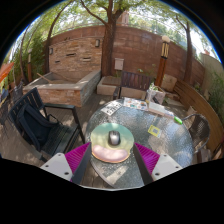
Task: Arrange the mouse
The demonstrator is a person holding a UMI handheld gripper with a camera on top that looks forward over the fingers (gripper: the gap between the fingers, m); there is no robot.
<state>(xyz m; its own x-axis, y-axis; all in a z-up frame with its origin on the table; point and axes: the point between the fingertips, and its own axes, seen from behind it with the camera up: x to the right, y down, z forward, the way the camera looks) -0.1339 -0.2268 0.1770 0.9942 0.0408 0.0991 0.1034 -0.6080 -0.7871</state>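
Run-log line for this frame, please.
gripper: open | mouse: on round pad, between the fingers | glass table | outdoor patio

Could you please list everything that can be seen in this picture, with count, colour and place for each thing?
mouse: one, grey, on the round pad, just ahead of the tool's fingers
round pad: one, pale green, on the table between the fingers
glass table: one, clear round top, under the pad
chairs: two or so, dark, beside the table
brick wall: one, reddish, beyond the patio
trees: several, brown trunks, beyond the wall
small items on the table's far side: too small to tell
tool: one, pink finger pads, open about the round pad
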